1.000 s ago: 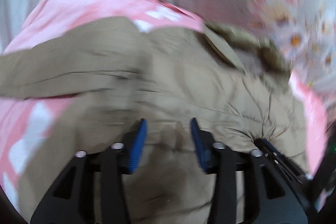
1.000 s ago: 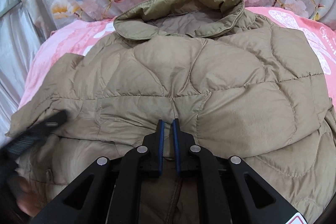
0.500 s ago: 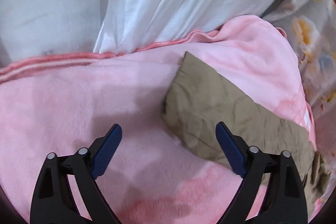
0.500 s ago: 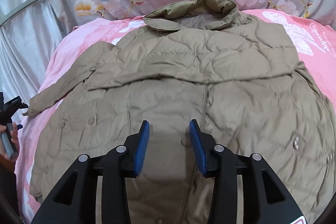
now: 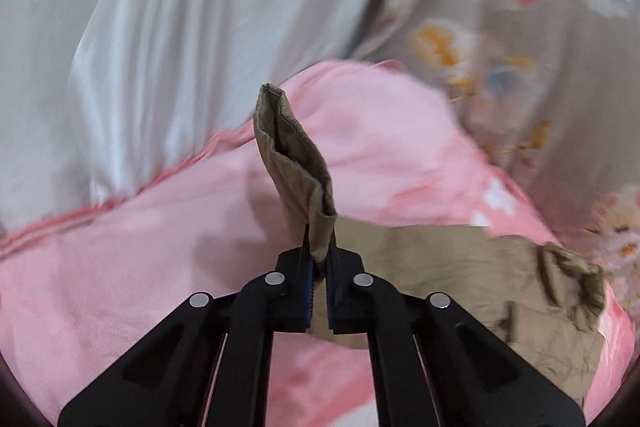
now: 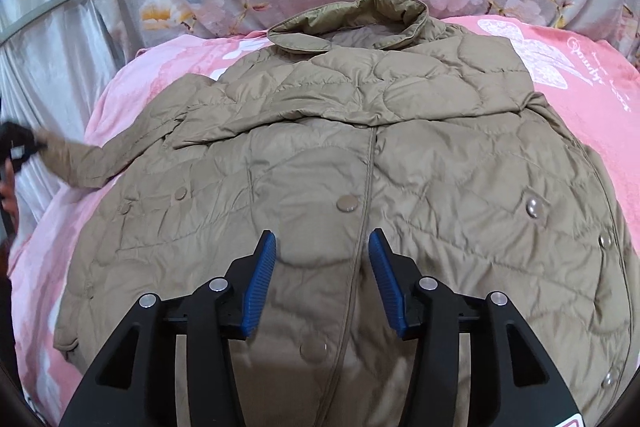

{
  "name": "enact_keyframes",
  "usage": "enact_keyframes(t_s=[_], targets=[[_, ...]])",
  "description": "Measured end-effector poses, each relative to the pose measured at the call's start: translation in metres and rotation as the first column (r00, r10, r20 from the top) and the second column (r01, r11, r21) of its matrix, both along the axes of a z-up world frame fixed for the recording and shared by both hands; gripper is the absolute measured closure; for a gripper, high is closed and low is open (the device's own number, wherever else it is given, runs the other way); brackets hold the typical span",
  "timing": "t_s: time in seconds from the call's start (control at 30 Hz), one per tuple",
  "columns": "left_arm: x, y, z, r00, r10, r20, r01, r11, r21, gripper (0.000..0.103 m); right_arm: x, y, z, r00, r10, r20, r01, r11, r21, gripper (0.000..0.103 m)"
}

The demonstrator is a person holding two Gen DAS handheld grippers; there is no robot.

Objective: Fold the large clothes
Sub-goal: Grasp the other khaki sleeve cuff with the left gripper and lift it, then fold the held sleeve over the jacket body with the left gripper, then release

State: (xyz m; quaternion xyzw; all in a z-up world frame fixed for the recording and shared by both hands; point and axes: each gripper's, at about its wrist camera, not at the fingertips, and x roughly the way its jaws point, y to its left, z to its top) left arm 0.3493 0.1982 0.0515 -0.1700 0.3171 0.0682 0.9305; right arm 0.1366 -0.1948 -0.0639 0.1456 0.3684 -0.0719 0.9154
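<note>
On my left gripper [image 5: 318, 259] the jaws are clenched on the end of the jacket's sleeve [image 5: 294, 163]. The cuff stands up past the fingertips, its open mouth turned toward the camera, lifted clear of the blanket [image 5: 120, 267]. Behind the grip, the rest of the sleeve trails to the right, lying flat and wrinkled on the pink blanket toward the jacket body. Beyond the blanket's edge hangs a pale grey curtain [image 5: 140, 27], with a grey flowered cloth [image 5: 520, 27] to its right. This view is blurred.

My right gripper [image 6: 322, 267] is released, its blue pads [image 6: 260, 283] spread well apart and holding nothing. It hovers over the lower front of the jacket [image 6: 440, 187]; whether the tips touch the fabric I cannot tell. The front seam runs between the two fingers.

The tan quilted jacket lies spread front-up on the blanket, collar [image 6: 360, 23] at the far end against the flowered cloth. A folded band of fabric lies across the chest below the collar. Snap buttons [image 6: 346, 204] show on both front panels. In this view the left sleeve stretches out toward the left edge, where the left gripper, blurred, holds its end.
</note>
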Motion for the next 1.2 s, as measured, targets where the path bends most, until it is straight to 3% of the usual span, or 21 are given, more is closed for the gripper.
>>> enact_keyframes(t_s=[0.17,0.33,0.47,0.63,0.77,0.83,0.9,0.97,1.07,1.13,1.2], targets=[[-0.010,-0.104,0.068,0.968,-0.225,0.113,0.220,0.974,0.052,0.100,-0.023,-0.006,0.004,1.000,-0.008,0.015,0.008,1.000,0.025,0.054],[-0.024,-0.223,0.095,0.886,-0.445,0.128,0.434,0.894,0.108,0.100,-0.047,-0.021,0.003,0.999,-0.038,0.017,0.037,0.998,0.040,0.054],[-0.043,-0.302,0.087,0.819,-0.566,0.098,0.553,0.823,0.129,0.100,-0.063,-0.040,0.002,0.997,-0.077,0.016,0.076,0.996,0.037,0.054],[-0.061,-0.392,0.057,0.738,-0.675,0.021,0.668,0.735,0.118,0.100,-0.077,-0.066,0.002,0.992,-0.128,0.023,0.127,0.991,0.049,0.054],[-0.072,-0.440,0.024,0.697,-0.715,-0.057,0.716,0.688,0.117,0.098,-0.085,-0.082,0.001,0.987,-0.160,0.025,0.159,0.986,0.053,0.054],[-0.071,-0.456,0.005,0.674,-0.730,-0.108,0.738,0.671,0.071,0.087,-0.086,-0.090,0.000,0.985,-0.173,0.022,0.172,0.984,0.055,0.054],[-0.070,-0.456,-0.006,0.658,-0.743,-0.118,0.748,0.663,-0.005,0.036,-0.087,-0.095,0.000,0.983,-0.185,0.019,0.184,0.981,0.060,0.054],[-0.074,-0.437,-0.006,0.674,-0.737,-0.050,0.735,0.676,-0.052,0.031,-0.087,-0.102,0.001,0.981,-0.193,0.021,0.192,0.979,0.063,0.052],[-0.076,-0.399,0.005,0.694,-0.719,0.019,0.718,0.691,-0.081,0.012,-0.079,-0.115,0.012,0.980,-0.195,0.040,0.192,0.979,0.061,0.046],[-0.074,-0.361,0.015,0.738,-0.670,0.074,0.675,0.733,-0.087,0.011,-0.067,-0.125,0.024,0.980,-0.186,0.067,0.182,0.981,0.061,0.039],[-0.063,-0.319,0.015,0.792,-0.606,0.075,0.611,0.789,-0.072,0.010,-0.047,-0.138,0.036,0.978,-0.186,0.091,0.182,0.982,0.056,0.037]])
